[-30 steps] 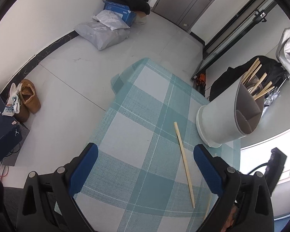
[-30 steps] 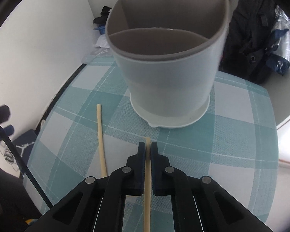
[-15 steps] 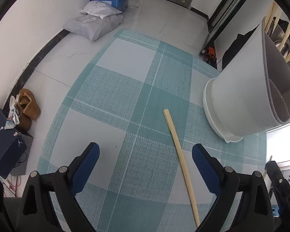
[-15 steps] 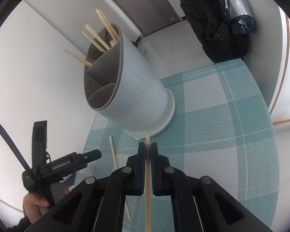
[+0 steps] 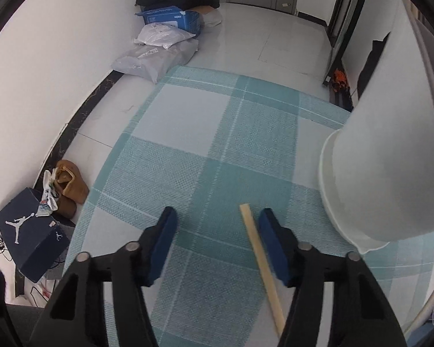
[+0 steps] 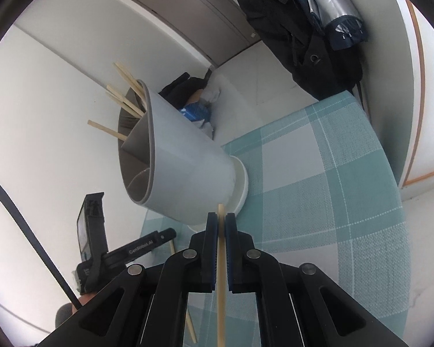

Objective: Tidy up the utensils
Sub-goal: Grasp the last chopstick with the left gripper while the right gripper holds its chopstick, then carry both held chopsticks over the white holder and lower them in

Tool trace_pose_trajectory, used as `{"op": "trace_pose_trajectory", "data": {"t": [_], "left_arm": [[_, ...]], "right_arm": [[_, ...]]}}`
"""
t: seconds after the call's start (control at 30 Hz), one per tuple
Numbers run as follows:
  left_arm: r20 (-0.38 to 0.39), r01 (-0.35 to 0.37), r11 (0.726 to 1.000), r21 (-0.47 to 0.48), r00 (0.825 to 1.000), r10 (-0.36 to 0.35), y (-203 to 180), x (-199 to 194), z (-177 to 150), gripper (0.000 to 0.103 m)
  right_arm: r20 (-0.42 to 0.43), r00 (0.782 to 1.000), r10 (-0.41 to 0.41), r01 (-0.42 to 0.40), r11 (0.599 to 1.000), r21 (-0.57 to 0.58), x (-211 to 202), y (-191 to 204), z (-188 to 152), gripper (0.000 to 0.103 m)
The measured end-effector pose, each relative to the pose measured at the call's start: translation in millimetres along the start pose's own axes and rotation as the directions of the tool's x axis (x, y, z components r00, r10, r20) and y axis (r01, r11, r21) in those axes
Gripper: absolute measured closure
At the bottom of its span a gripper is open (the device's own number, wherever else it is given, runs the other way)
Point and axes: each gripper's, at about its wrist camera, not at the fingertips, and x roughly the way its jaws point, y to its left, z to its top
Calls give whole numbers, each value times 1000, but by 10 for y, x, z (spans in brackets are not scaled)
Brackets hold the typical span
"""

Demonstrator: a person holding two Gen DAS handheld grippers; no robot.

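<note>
A white utensil holder [image 6: 185, 173] with grey dividers stands on the teal checked tablecloth [image 6: 318, 179] and holds several wooden chopsticks [image 6: 124, 84]. My right gripper [image 6: 221, 221] is shut on a wooden chopstick [image 6: 220, 283], raised in front of the holder's base. My left gripper [image 5: 215, 222] is open low over the cloth, with a loose chopstick [image 5: 260, 266] lying between its fingers, close to the right finger [image 5: 272, 245]. The holder [image 5: 390, 159] stands just right of it.
The table edge drops to a tiled floor with bags and boxes [image 5: 165, 37], shoes [image 5: 69, 185] and a dark shoe box [image 5: 29, 231] on the left. Dark jackets [image 6: 303, 29] hang behind the table. The left gripper's body [image 6: 124, 251] shows in the right wrist view.
My left gripper has moved down and forward so the loose chopstick now lies between its narrower-set fingers. My right gripper has lifted and tilted with its chopstick.
</note>
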Motion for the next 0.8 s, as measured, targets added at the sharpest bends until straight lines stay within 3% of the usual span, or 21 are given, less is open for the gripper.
{"op": "trace_pose_trajectory", "data": {"t": [0.07, 0.1, 0.17, 0.3, 0.43, 0.53, 0.67, 0.8], "left_arm": [[-3, 15, 1000, 12, 1000, -15, -51, -15, -5, 86], [-6, 28, 1000, 11, 1000, -28, -72, -15, 2, 94], [-12, 37, 999, 4, 999, -37, -67, -10, 5, 99], [-28, 101, 992, -78, 994, -103, 38, -29, 4, 100], [71, 186, 976, -115, 981, -179, 149, -313, -41, 100], [167, 264, 958, -109, 955, -244, 189, -633, -83, 100], [299, 334, 941, -59, 905, -303, 230, -1117, -173, 100], [335, 366, 930, -23, 879, -338, 260, -1355, -202, 100]], "right_arm": [[24, 1000, 17, -17, 1000, 7, -39, -5, 29, 99], [39, 999, 22, -22, 1000, 8, -69, 1, 43, 99], [66, 998, 22, -22, 1000, -1, -123, 25, 62, 99], [113, 994, -2, 8, 999, -49, -213, 101, 83, 99], [133, 991, -5, 17, 996, -92, -295, 198, 46, 99], [151, 988, -5, 29, 988, -153, -356, 341, -9, 99], [178, 984, 27, 18, 969, -245, -456, 575, -123, 99], [198, 980, 15, 50, 946, -320, -510, 753, -225, 99]]}}
